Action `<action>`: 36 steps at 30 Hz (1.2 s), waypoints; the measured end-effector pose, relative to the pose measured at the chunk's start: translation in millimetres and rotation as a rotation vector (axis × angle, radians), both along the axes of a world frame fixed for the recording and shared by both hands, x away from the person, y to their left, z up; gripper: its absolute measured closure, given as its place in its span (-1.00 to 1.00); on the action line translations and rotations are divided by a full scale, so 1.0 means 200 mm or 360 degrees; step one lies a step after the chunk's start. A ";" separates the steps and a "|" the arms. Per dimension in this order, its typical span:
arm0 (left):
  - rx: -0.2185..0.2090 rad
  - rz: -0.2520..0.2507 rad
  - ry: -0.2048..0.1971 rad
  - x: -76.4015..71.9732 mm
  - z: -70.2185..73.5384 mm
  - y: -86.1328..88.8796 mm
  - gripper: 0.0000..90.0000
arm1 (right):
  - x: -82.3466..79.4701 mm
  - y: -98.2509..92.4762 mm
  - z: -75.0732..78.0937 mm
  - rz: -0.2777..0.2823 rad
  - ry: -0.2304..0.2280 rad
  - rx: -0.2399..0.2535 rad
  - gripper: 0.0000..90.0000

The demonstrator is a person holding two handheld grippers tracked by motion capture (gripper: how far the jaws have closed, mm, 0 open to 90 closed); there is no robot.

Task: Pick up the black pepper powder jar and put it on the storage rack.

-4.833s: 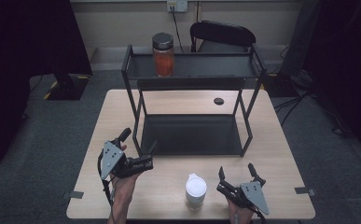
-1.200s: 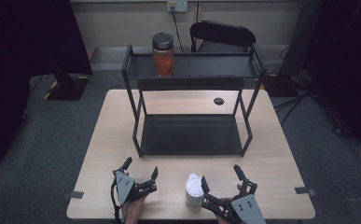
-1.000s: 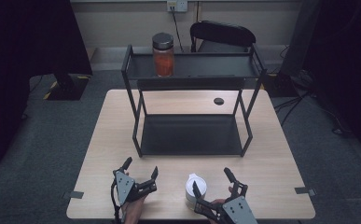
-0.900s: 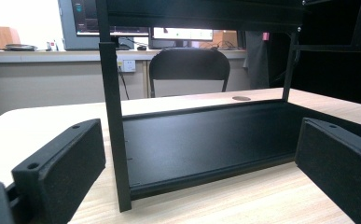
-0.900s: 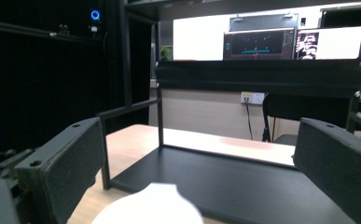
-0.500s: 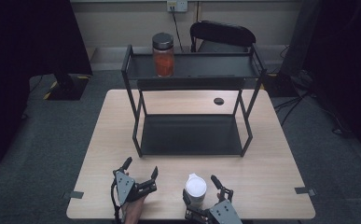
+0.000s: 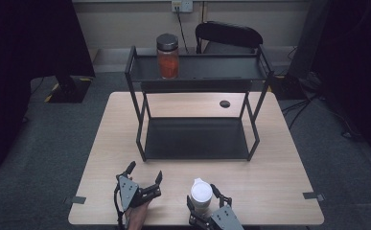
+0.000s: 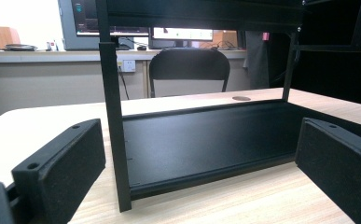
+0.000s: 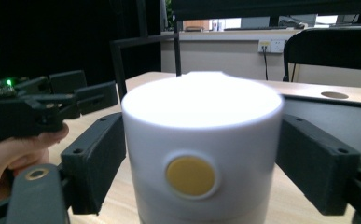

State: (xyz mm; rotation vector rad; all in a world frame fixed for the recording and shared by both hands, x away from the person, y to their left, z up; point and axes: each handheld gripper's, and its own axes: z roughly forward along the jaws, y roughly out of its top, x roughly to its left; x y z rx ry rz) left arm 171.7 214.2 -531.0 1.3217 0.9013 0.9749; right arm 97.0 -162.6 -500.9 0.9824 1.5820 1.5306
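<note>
The white cylindrical plastic container with a yellow round dot on its side (image 9: 201, 154) is sat near the front edge of the light wooden table (image 7: 279, 158), around 6 o'clock from the black two-tier metal shelf rack (image 7: 197, 139). The right gripper (image 7: 203, 203) has just been closing in around it, and in the right gripper view both pads look pressed against the container's sides, so it's being grasped. The left gripper (image 7: 144, 173) is parked at about 9 o'clock from the container, jaws spread wide with nothing between them.

What could go wrong, imo: the grip is taken fairly high on a smooth, rounded wall, so the container could be tipped or squirted out if it's lifted fast. The rack's front post could also get clipped on the way in.
</note>
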 end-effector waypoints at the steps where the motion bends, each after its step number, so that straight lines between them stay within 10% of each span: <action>1: 0.0000 0.0000 0.0000 0.00 0.00 0.00 -0.98 | 0.00 0.00 0.00 -0.0002 0.0014 -0.0002 -0.54; 15: 0.0000 0.0000 0.0000 0.00 0.00 0.00 -0.98 | 0.03 -0.01 0.04 0.0024 0.0134 -0.0032 -0.44; 36: 0.0001 -0.0001 0.0000 0.00 0.00 0.00 -0.98 | 0.02 -0.02 0.06 0.0030 0.0126 -0.0036 -0.34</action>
